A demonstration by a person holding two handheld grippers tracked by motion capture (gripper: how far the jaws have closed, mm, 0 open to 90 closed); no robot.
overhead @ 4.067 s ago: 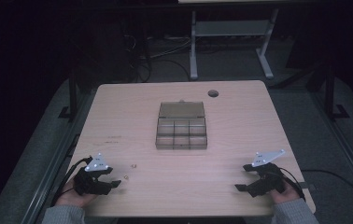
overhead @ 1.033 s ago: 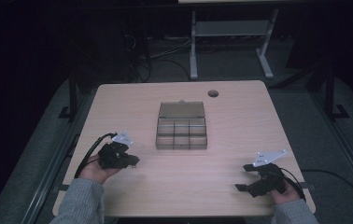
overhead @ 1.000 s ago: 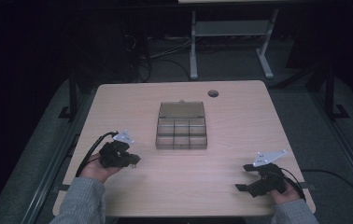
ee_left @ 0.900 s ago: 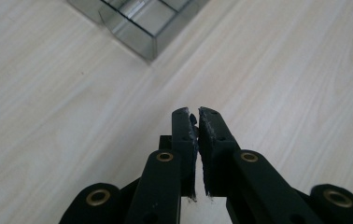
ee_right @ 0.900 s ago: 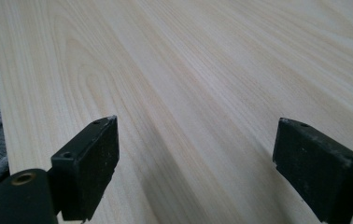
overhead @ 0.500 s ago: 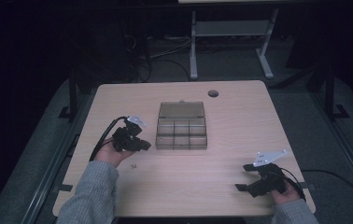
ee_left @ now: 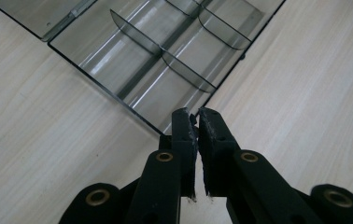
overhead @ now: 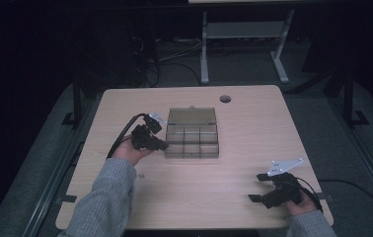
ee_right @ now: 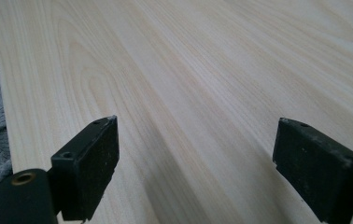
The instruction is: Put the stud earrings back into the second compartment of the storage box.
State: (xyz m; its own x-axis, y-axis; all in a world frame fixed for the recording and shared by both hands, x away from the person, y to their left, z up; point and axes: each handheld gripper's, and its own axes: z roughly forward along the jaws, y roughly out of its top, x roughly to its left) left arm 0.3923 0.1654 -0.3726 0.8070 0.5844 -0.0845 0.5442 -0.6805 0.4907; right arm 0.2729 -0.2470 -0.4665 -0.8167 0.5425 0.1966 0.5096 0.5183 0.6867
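High view: a pale wooden desk carries a smoky clear compartment box a little behind its middle, nearer the far edge than the near one. The box lies open, its lid folded back flat toward the far edge, and thin dividers split the tray into small cells. A round cable hole sits near the far right corner of the desk.

The left gripper is just beside the box's left wall, held in a hand from which a grey sleeve runs back toward the near left corner. Its tips point at the tray's left side. In the left gripper view the two black jaws stand pressed together with only a hairline slit between the pads and nothing caught in it. The left gripper hovers at the tray's rim, close to one corner of the compartment box; whether the tips touch the plastic cannot be told. The cells seen past the jaws hold nothing.

The right gripper rests near the near right corner of the desk, well apart from the box, with its grey three-cornered plate on top and its cable trailing off to the right. In the right gripper view its jaws stand wide apart over bare wood, and the right gripper has nothing between its pads
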